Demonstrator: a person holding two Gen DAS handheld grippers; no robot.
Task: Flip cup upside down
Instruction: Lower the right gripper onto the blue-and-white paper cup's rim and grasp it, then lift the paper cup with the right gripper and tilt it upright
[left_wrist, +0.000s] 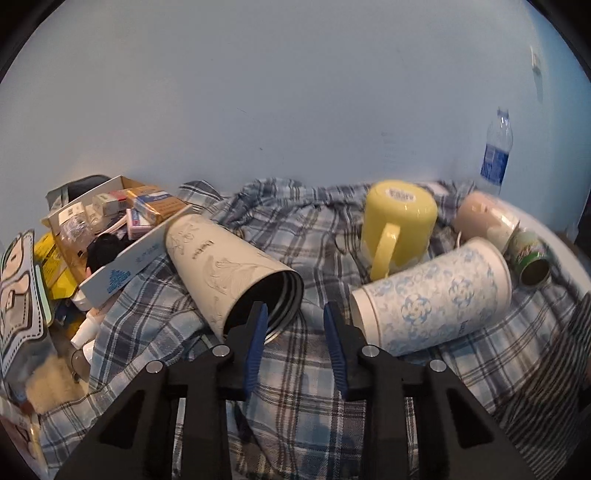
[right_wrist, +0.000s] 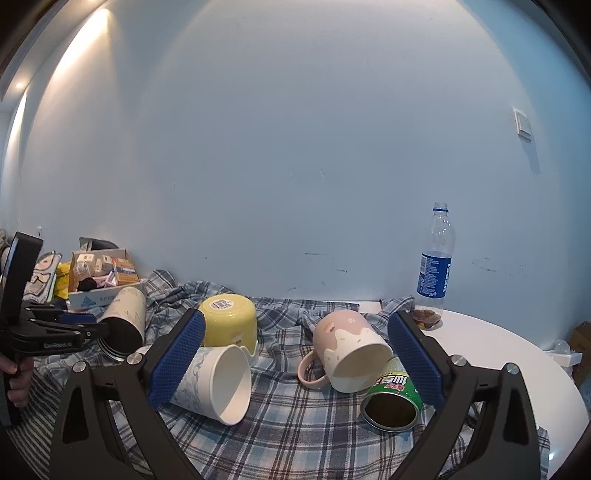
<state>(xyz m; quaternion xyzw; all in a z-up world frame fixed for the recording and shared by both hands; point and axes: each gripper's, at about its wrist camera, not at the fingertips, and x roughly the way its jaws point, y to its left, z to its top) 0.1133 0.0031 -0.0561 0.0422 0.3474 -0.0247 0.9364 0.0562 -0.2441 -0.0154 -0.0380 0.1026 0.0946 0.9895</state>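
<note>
Cups lie scattered on a plaid cloth (right_wrist: 295, 424) over the white desk (right_wrist: 498, 350). Cream tumbler (left_wrist: 229, 266) rests on its side, dark mouth just ahead of the left gripper (left_wrist: 295, 343), jaws released. Right gripper (right_wrist: 295, 365) hangs released above the blue-patterned cup (right_wrist: 218, 384), pink mug (right_wrist: 351, 350) and green can (right_wrist: 393, 395). Yellow mug (right_wrist: 229, 321) stands inverted; a cardboard box (left_wrist: 110, 214) of packets crowds the left edge.

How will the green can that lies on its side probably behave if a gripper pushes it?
The green can lies on its side with its open mouth showing a dark, seemingly empty inside, so it is probably light and may roll easily. It leans against the pink mug, which might block rolling that way. The wrinkled plaid cloth beneath could slow it.
</note>
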